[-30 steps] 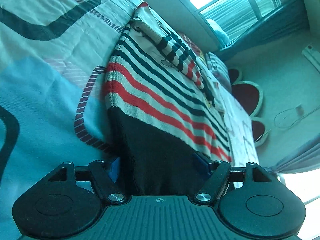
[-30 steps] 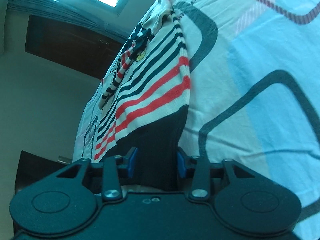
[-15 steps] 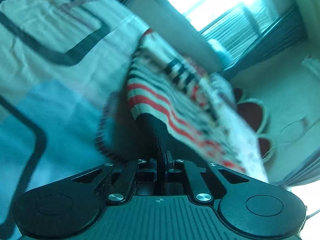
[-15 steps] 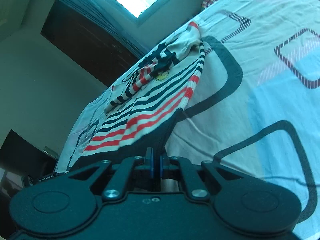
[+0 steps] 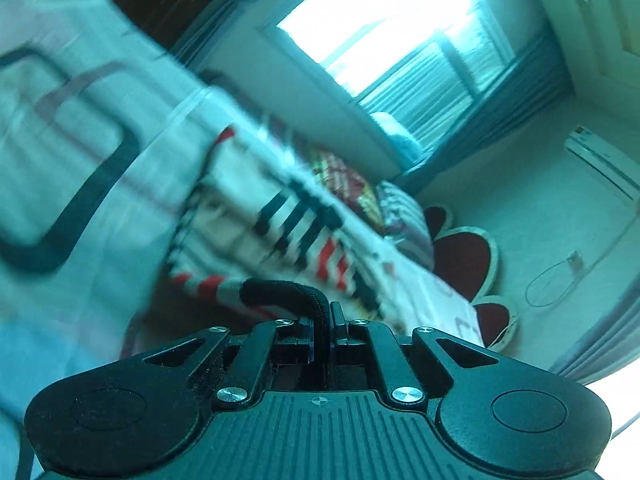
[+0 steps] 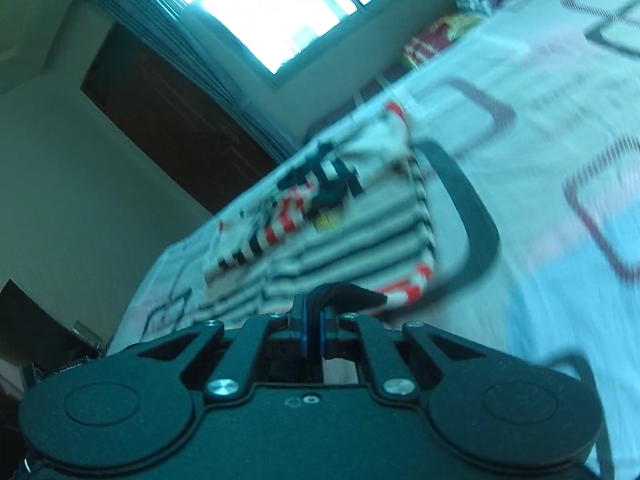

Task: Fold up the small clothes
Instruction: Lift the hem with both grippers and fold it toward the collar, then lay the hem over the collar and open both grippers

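A small striped sweater point(image 5: 288, 216) with red, black and white bands and a black hem lies on the patterned bed sheet point(image 5: 60, 152). My left gripper point(image 5: 325, 320) is shut on the black hem at one bottom corner and holds it lifted, curled over the fingertips. In the right wrist view the same sweater point(image 6: 340, 220) shows, and my right gripper point(image 6: 314, 320) is shut on the black hem at the other bottom corner, also lifted. The far part of the sweater, with the folded sleeves, rests on the bed. Both views are blurred by motion.
Pillows point(image 5: 404, 216) and folded cloths point(image 5: 344, 184) lie at the far end of the bed under a bright window point(image 5: 384, 28). A dark wardrobe point(image 6: 160, 104) stands beside the bed. Red round mats point(image 5: 464, 260) lie on the floor.
Both grippers closed on the black hem and raised it off the bed, carrying it forward toward the far end of the sweater. The striped lower part now hangs folded beneath the hem.
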Tool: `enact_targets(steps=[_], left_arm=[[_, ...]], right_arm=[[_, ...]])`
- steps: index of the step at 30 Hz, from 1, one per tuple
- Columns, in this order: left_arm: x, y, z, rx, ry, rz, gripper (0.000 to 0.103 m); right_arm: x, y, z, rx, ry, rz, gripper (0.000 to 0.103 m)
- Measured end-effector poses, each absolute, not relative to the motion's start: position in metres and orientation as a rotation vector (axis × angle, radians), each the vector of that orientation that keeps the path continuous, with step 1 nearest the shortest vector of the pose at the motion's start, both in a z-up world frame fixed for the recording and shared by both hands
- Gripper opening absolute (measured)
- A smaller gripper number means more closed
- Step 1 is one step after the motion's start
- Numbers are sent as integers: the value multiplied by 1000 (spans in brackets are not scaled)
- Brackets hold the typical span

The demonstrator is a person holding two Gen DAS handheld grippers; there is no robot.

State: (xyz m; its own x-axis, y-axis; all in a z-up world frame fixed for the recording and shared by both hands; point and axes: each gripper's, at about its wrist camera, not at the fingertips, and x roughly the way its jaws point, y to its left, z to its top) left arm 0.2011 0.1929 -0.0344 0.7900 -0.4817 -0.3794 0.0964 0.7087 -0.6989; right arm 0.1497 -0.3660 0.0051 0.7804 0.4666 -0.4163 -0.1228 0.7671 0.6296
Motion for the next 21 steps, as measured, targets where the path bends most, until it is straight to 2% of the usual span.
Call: enact_targets(steps=[6,10,15,21], left_arm=[[302,192,14,-685,546,-363,6],[377,192,22,-679,568,-356,6],[472,185,-5,-652,678,-330,6],[550,183,-64,-640,780,-324,7]], right_arm=[[239,-373,57,623,535,314,6],[313,-381,63,680,553,297,6],[404,-384,34,723,626,261,6],[486,-389,-34,761,731,223,6]])
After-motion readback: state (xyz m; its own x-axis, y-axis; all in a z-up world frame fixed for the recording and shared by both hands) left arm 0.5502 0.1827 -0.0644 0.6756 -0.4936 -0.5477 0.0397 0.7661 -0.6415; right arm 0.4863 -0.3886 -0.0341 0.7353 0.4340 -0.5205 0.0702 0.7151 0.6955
